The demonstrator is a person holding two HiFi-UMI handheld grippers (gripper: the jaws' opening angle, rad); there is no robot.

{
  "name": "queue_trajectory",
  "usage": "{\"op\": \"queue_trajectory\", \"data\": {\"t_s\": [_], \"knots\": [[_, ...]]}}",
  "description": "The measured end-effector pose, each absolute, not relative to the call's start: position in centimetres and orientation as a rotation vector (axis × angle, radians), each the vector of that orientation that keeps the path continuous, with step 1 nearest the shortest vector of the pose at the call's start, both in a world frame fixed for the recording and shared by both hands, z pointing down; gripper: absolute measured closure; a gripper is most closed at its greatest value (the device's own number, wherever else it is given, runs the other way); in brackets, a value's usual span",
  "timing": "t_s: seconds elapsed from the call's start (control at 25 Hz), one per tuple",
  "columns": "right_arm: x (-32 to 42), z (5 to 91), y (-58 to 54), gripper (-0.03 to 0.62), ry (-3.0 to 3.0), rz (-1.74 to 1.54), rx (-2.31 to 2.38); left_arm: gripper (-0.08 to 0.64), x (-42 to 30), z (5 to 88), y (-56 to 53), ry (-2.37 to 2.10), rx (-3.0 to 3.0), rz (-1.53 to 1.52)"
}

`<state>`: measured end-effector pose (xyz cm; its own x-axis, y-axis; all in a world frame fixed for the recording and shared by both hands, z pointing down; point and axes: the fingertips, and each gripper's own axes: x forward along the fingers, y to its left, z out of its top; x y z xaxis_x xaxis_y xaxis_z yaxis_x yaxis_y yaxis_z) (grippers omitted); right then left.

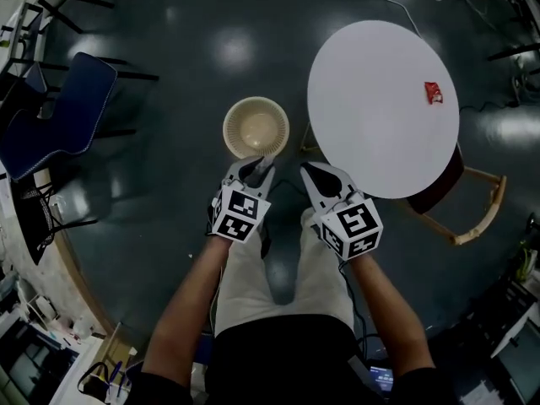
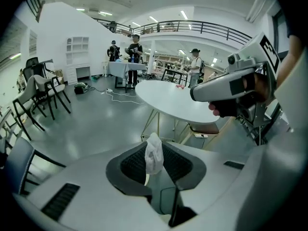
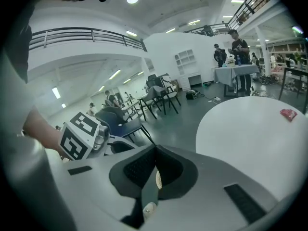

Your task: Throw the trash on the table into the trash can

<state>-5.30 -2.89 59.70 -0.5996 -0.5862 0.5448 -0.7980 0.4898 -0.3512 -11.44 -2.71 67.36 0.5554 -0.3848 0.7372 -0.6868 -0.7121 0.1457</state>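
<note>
1. At the centre of the head view, the person's forearms point(image 1: 190, 306) reach forward over light trousers point(image 1: 245, 277). Each hand carries a tool topped by a marker cube point(image 1: 354, 226).
2. Left tool point(image 1: 256, 170): clenched on a crumpled white tissue point(image 2: 154, 153). The tissue stands upright between the ribbed dark pads, with its upper end poking out above them.
3. Right tool point(image 1: 315, 172): jaws pressed together, with nothing gripped. It sits just beside the left tool, and its tips lie near the closest edge of the surface.
4. Trash can point(image 1: 229, 137): round, cream-coloured and open-topped. It stands on the dark glossy floor point(image 1: 169, 49) just left of the surface. Seen from above, the left tool's tips and the tissue overlap its near rim; how high they are above it cannot be told.
5. Surface point(image 1: 371, 133): a round white table. One piece of trash, a red wrapper point(image 1: 433, 93), lies near its far right edge, well apart from both tools.
6. Wooden chair point(image 1: 477, 213): tucked under the right side of the surface. A blue chair point(image 1: 59, 112) stands at the left, well apart from the trash can.
7. Background of the left gripper view: several people point(image 2: 135, 57) stand in a bright hall below a railed balcony point(image 2: 192, 25).
</note>
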Motion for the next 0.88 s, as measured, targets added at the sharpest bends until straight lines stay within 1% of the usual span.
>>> {"op": "queue_trajectory", "data": {"t_s": [0.24,0.68,0.88], "knots": [[-9.2,65.3,-4.6,0.575,-2.376,0.837,1.131,0.462,-15.1,73.7,-3.8,-0.872,2.32,0.976],[-12.2,77.0,-4.7,0.575,-2.314,0.962,1.203,0.462,-18.2,85.4,-5.4,-0.88,2.261,0.994],[-13.7,82.5,-5.4,0.575,-2.3,0.946,1.19,0.462,-19.5,90.5,-7.1,-0.884,2.258,0.991]]}}
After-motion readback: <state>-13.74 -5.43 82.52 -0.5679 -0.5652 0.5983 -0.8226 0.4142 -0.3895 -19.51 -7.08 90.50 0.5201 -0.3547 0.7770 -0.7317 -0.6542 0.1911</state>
